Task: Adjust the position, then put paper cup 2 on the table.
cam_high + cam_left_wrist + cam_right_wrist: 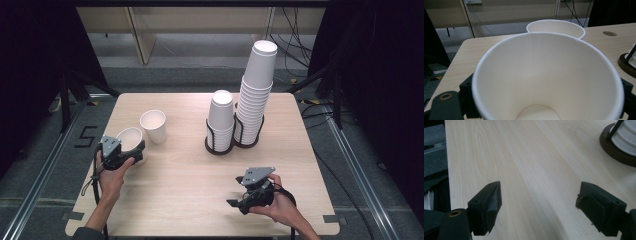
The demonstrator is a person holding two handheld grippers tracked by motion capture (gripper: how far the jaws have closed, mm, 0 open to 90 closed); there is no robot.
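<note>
paper cup [549,82] sits clamped between left gripper [131,150] fingers [467,92].

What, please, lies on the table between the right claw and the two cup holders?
Nothing: in the high view, bare tabletop separates the open right claw from the cup holders. The right gripper view shows the same bare wood.

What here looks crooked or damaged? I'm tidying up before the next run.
The tall stack of cups in its holder leans toward the right at the top rather than standing straight. The short stack beside it stands upright. The two loose cups, one standing free and one between the left gripper's jaws, look undamaged, with no spill.
</note>
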